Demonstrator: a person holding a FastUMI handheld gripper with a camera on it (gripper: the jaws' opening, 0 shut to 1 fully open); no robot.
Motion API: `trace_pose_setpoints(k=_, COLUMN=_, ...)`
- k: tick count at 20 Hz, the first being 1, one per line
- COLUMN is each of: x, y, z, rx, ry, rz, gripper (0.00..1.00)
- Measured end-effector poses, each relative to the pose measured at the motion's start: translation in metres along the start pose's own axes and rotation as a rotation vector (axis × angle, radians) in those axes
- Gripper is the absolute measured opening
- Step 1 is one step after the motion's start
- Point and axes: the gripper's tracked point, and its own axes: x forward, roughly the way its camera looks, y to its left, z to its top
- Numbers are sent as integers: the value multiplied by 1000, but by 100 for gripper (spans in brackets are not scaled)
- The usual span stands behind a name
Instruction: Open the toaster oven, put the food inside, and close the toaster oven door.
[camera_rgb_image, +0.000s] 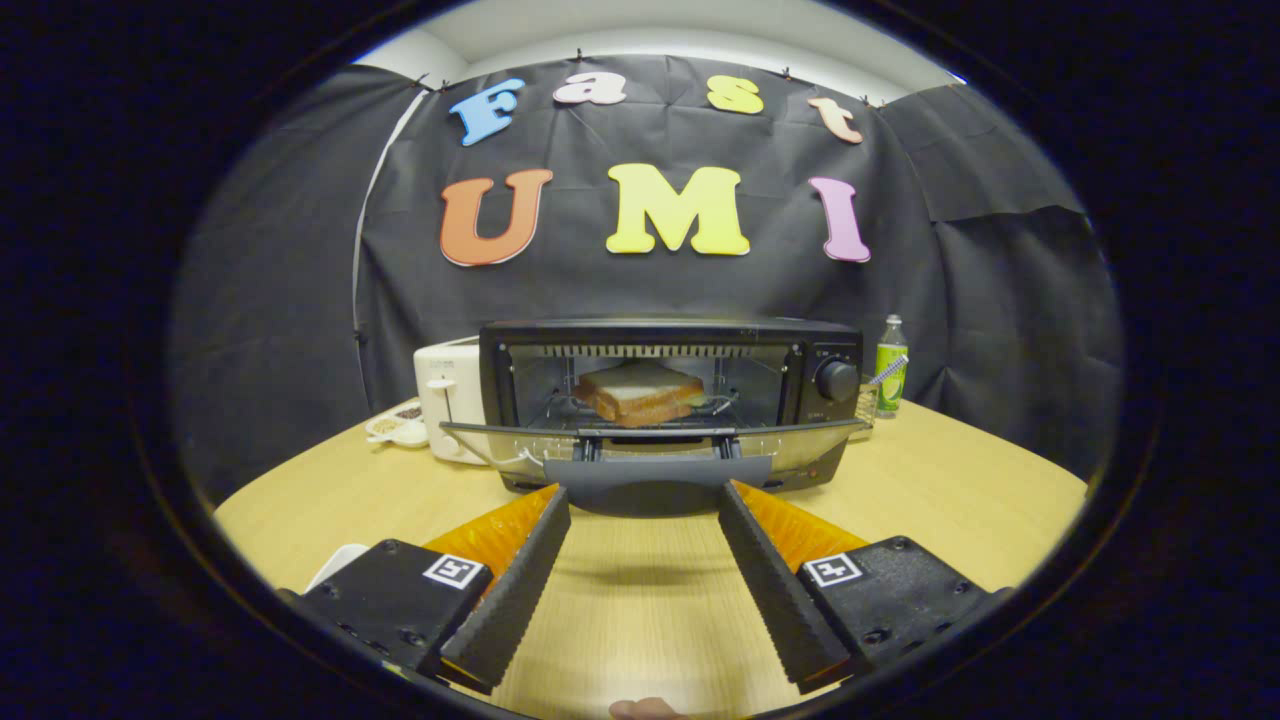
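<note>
Tabletop toaster oven (668, 400) just beyond parted jaws

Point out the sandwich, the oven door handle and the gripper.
sandwich (640, 393), gripper view, cut front face, on the rack.
oven door handle (655, 486), gripper view, middle of the bar, door open.
gripper (644, 497), gripper view, open, midway between fingertips, at the handle.
</note>
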Motion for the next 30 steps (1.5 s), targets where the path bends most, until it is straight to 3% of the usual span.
trace_pose_setpoints(k=4, x=19, y=6, z=19, rx=29, ry=-14, rz=34, gripper=100)
trace_pose_setpoints(k=11, x=-4, y=-1, z=25, rx=123, ry=4, rz=55, gripper=100)
trace_pose_setpoints(k=18, x=-74, y=-26, z=82, rx=52, ry=-70, rz=46, gripper=100)
trace_pose_setpoints(k=30, x=-231, y=-77, z=233, rx=24, ry=-262, rz=11, gripper=100)
